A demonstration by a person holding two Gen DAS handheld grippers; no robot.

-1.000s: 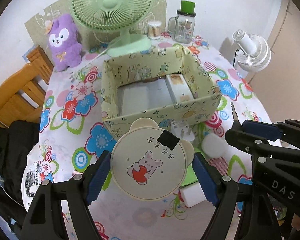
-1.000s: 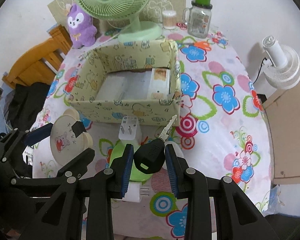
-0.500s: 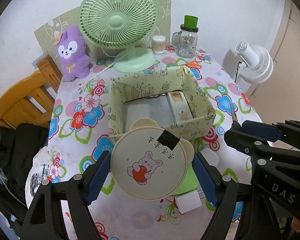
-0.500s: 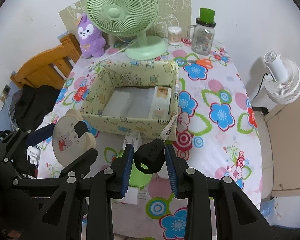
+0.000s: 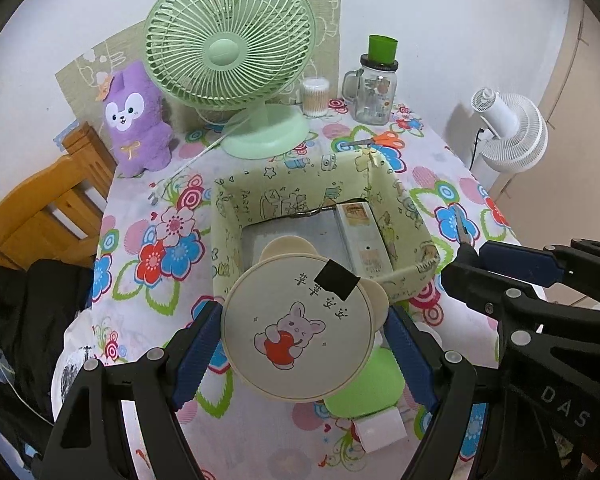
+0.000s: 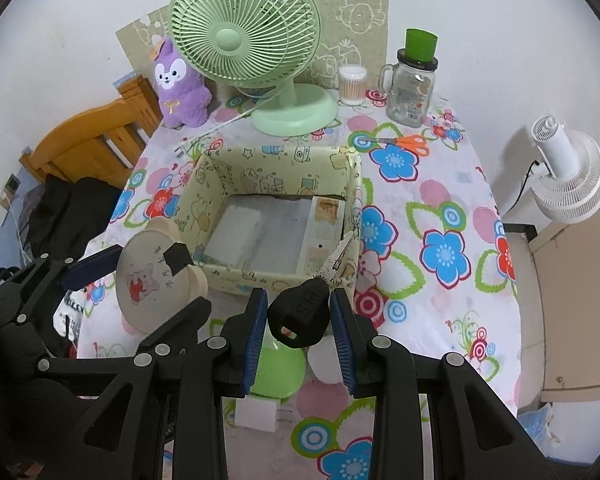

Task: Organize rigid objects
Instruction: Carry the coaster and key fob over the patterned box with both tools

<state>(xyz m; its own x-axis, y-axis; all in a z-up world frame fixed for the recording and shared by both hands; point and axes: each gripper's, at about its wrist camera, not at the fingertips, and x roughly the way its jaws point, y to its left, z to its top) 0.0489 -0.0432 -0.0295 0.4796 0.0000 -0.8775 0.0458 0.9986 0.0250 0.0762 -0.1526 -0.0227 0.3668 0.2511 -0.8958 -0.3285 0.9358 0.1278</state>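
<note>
**What is on and around the table, counted**

Two fans: a green one (image 6: 244, 40) at the far side of the table, a white one (image 6: 568, 172) off to the right. One patterned box (image 6: 276, 216) in the middle. One round cream case (image 5: 298, 326) and one black-headed key (image 6: 304, 310), both near. One purple plush toy (image 6: 180, 84) far left. One glass jar (image 6: 412, 88), one tub of cotton swabs (image 6: 352, 84) and one pair of orange scissors (image 6: 404, 142) far right. One wooden chair (image 6: 88, 144) at left.
</note>
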